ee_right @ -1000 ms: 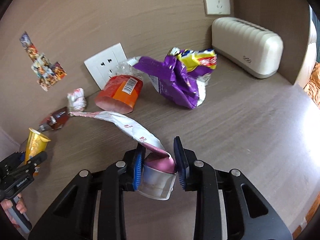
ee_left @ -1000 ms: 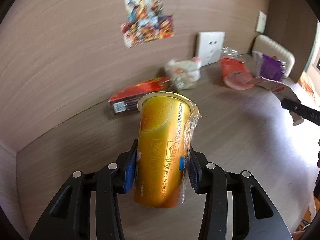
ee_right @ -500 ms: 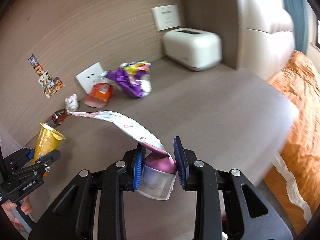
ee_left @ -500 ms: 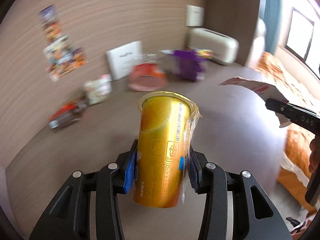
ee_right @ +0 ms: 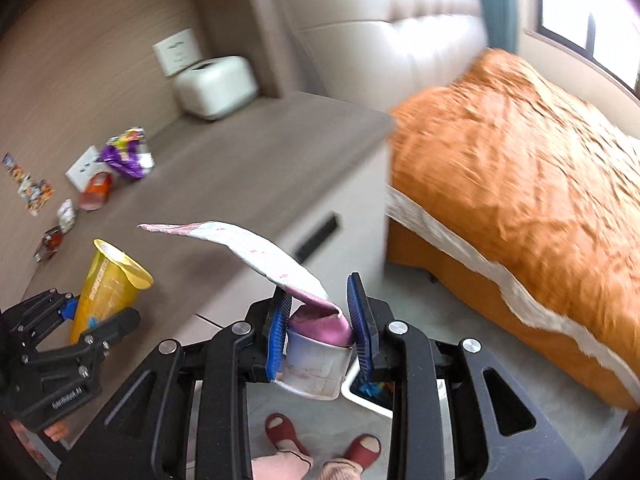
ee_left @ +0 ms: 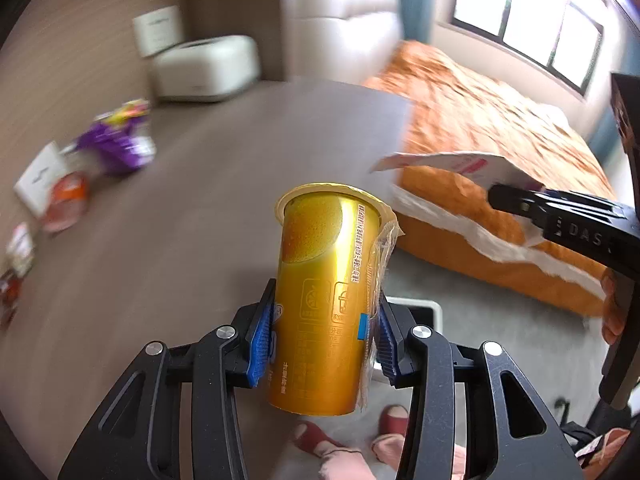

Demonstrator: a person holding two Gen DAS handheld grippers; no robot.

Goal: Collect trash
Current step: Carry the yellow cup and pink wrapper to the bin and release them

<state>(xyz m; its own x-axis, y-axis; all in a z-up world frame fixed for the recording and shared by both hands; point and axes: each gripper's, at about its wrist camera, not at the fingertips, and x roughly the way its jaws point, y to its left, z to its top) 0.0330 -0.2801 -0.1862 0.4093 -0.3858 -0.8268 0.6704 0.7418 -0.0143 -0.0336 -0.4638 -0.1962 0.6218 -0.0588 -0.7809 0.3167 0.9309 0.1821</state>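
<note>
My left gripper (ee_left: 322, 340) is shut on a tall yellow drink cup (ee_left: 326, 296) and holds it upright past the table's front edge; the cup also shows in the right wrist view (ee_right: 106, 284). My right gripper (ee_right: 320, 328) is shut on a small white yogurt cup (ee_right: 316, 354) with a peeled-back lid (ee_right: 256, 252); the lid also shows in the left wrist view (ee_left: 452, 164). A white bin (ee_right: 360, 394) sits on the floor just below the right gripper, mostly hidden. A purple snack bag (ee_left: 116, 146), an orange wrapper (ee_left: 66, 202) and small wrappers (ee_right: 66, 210) lie on the table by the wall.
The brown table (ee_left: 180, 208) has a drawer front (ee_right: 316, 232). A white toaster (ee_right: 214, 86) stands at its far corner. A bed with an orange cover (ee_right: 520, 168) is to the right. My feet in red slippers (ee_right: 284, 430) are on the grey floor below.
Both grippers have swung right and back from the table, carrying their cups. The bed, floor and white bin have come into view, and the table trash has slid to the left.
</note>
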